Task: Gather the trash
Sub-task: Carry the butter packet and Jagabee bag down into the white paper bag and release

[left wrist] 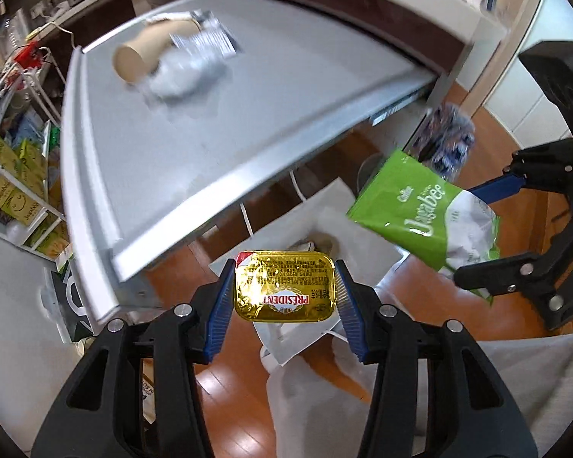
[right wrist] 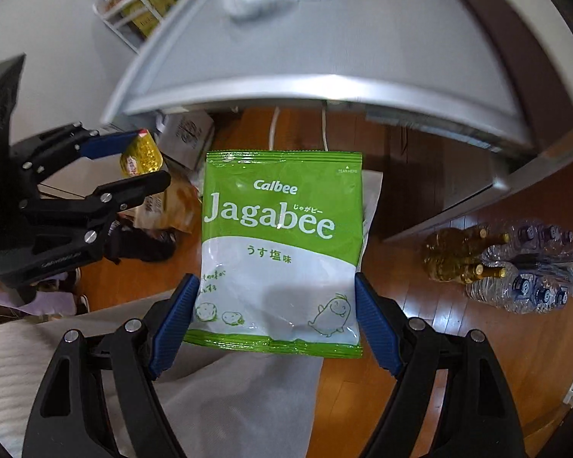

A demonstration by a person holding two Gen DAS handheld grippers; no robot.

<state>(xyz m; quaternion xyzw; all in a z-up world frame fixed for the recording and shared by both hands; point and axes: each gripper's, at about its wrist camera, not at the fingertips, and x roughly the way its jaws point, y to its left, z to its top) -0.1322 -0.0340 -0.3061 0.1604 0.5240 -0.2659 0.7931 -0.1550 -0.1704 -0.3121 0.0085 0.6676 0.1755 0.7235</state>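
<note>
My left gripper (left wrist: pixel 284 286) is shut on a gold President butter packet (left wrist: pixel 284 286), held in the air past the table's front edge over a white paper bag (left wrist: pixel 324 225) on the floor. My right gripper (right wrist: pixel 275 305) is shut on a green Calbee Jagabee snack bag (right wrist: pixel 280 244), also held off the table above the floor. In the left wrist view the snack bag (left wrist: pixel 420 213) and right gripper (left wrist: pixel 489 229) are at right. In the right wrist view the left gripper (right wrist: pixel 133 160) with the butter packet (right wrist: pixel 141 156) is at left. A cardboard tube (left wrist: pixel 145 57) and crumpled wrappers (left wrist: pixel 195 65) lie on the grey table (left wrist: pixel 172 152).
A wire rack (left wrist: pixel 15 175) with yellow-green boxes stands left of the table. Packs of bottles (right wrist: pixel 515 267) sit on the wooden floor at right. White cords (right wrist: pixel 275 126) hang under the table. A box and clutter (right wrist: pixel 172 198) lie on the floor under the table.
</note>
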